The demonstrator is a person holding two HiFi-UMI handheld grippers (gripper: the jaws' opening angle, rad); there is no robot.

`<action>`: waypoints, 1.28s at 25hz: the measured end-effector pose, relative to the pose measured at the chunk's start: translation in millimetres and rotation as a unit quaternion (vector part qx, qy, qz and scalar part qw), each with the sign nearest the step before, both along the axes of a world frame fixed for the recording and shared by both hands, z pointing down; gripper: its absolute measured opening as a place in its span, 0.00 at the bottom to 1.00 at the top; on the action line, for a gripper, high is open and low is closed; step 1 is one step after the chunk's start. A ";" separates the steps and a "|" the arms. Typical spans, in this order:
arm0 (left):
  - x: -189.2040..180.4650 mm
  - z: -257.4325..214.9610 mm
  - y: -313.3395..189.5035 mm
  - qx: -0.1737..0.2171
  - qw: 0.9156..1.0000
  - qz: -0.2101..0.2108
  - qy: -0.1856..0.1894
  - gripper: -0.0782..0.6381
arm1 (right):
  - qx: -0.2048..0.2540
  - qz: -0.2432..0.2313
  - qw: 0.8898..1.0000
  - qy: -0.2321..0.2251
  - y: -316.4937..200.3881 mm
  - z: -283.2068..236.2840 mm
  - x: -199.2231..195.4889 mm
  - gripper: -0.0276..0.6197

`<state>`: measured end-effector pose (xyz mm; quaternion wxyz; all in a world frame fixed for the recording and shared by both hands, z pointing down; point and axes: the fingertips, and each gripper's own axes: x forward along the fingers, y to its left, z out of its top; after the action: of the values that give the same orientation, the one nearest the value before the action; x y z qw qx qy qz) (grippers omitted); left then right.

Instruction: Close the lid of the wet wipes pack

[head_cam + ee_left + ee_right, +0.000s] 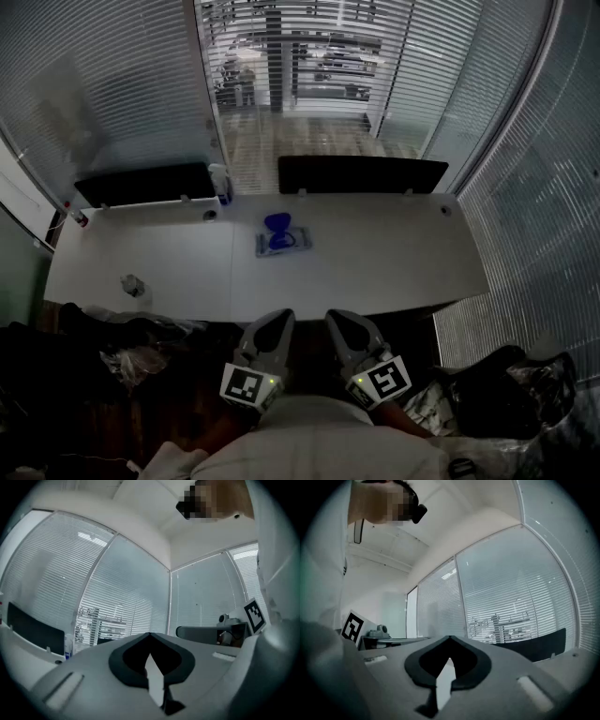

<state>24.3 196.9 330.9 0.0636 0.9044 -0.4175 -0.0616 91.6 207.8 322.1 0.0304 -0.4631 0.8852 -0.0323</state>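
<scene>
1. Your left gripper is held low in front of your body, short of the near edge of the white table. Its jaws are pressed together at the tips, with nothing between them.
2. Your right gripper sits just beside the left one and points the same way. Its jaws are also closed and empty.
3. In the left gripper view, the left gripper's dark-lined jaws meet in a point. Beyond them are window blinds.
4. The right gripper view shows the same thing: jaw tips touching and blinds behind them.
5. The wet wipes pack lies flat near the middle of the table, well away from both grippers. Its blue lid stands up at the far end — it is open.
6. A small bottle stands at the far edge of the table. It sits between the two black partitions, close to the left one.
7. A small crumpled object lies near the front left of the table — it is too small to identify.
</scene>
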 end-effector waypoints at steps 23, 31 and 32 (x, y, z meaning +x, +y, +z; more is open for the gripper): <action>8.7 10.7 0.5 -0.014 1.000 0.004 -0.012 0.11 | -0.021 0.016 0.998 -0.049 -4.1 8.0 24.7 0.04; 35.2 23.4 5.7 -0.017 1.000 0.004 -0.014 0.11 | -0.013 0.021 0.999 -0.046 7.4 16.6 47.6 0.04; 39.5 25.8 7.0 -0.019 1.000 0.004 -0.015 0.11 | -0.014 0.021 0.999 -0.047 9.1 17.8 50.6 0.04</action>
<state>63.8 203.9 356.7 0.0750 0.9054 -0.4159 -0.0399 142.2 216.9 340.0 0.0664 -0.4797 0.8724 -0.0656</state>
